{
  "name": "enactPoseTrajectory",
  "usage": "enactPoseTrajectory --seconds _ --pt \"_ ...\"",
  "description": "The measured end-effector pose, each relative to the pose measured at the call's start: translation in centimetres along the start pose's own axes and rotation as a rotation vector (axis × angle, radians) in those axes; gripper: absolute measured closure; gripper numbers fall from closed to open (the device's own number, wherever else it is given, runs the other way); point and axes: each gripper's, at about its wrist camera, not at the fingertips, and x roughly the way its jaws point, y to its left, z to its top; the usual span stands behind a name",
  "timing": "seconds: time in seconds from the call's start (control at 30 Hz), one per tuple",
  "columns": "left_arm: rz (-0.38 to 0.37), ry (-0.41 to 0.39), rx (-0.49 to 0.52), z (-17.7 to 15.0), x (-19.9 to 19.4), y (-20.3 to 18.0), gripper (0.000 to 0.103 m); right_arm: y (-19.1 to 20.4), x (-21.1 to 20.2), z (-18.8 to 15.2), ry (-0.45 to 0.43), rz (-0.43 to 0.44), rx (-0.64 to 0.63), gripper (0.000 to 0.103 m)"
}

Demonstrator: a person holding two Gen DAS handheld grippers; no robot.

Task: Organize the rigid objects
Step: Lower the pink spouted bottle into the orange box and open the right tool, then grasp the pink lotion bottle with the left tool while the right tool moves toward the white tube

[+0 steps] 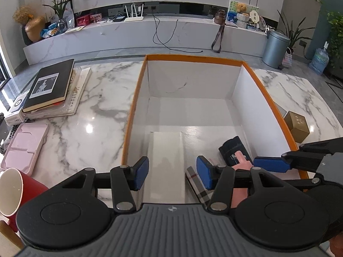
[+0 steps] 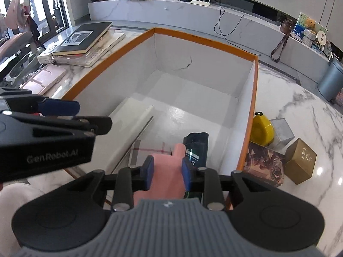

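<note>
Pink, hand-shaped object (image 2: 165,171) pinched between pads of right gripper (image 2: 167,172), low centre of right wrist view, hanging just over near end of orange-rimmed box (image 2: 254,98). Jaws narrow, closed on it. Same pink piece visible lower right of left wrist view, poking out beside right gripper's blue finger.

Left gripper (image 1: 172,172) about half open, holding nothing (only box floor between pads), hovering over near rim at bottom centre of left wrist view.

Already inside box: flat white box (image 1: 166,165) along left wall, plaid box (image 2: 150,151) next to it, dark blue box (image 2: 196,147) toward right wall. Far half of box floor bare.

Still out on marble table (image 1: 100,111), right of box: gold box (image 2: 300,160), yellow case (image 2: 262,130), clear cube (image 2: 282,131), brown printed box (image 2: 264,163). Left of box: red mug (image 1: 15,192), pink tray (image 1: 25,145), book stack (image 1: 51,85) (unclear whether those count as items to sort).

Judgement: approx. a third to halfway done; pink piece not yet set down, then at least four items on right left to go.
</note>
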Motion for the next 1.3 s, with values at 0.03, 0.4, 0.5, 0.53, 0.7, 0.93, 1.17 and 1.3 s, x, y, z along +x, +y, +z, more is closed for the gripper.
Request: enactPoseTrajectory --seconds 0.03,0.4,0.5,0.53,0.7,0.93,1.17,1.3 --pt "-0.002 -0.001 0.001 0.0 -0.1 -0.1 0.042 -0.2 -0.2 0.0 -0.007 0.005 0.006 0.077" --pt "-0.045 -0.106 -0.013 0.0 -2.9 -2.4 0.042 -3.1 -5.1 -1.5 -0.204 0.029 0.116 0.068" --pt "-0.077 -0.135 -0.006 -0.4 -3.6 -3.9 0.043 -4.5 -6.2 -2.4 -0.227 0.013 0.157 0.067" --pt "-0.083 -0.140 -0.001 -0.6 -3.8 -4.5 0.043 -5.1 -6.6 -2.7 -0.233 0.008 0.174 0.066" --pt "-0.161 -0.139 -0.003 -1.0 -4.2 -7.4 0.044 -7.8 -7.8 -3.9 -0.240 -0.003 0.256 0.065" --pt "-0.239 -0.097 0.065 -1.7 -4.3 -12.0 0.044 -12.6 -8.9 -6.0 -0.220 0.014 0.381 0.064" --pt "-0.142 -0.034 0.204 -2.0 -2.8 -16.7 0.043 -15.9 -8.9 -8.3 -0.176 -0.007 0.454 0.063" --pt "-0.111 0.019 0.355 -2.2 -1.8 -19.9 0.043 -17.5 -8.5 -9.3 -0.157 0.007 0.493 0.063"
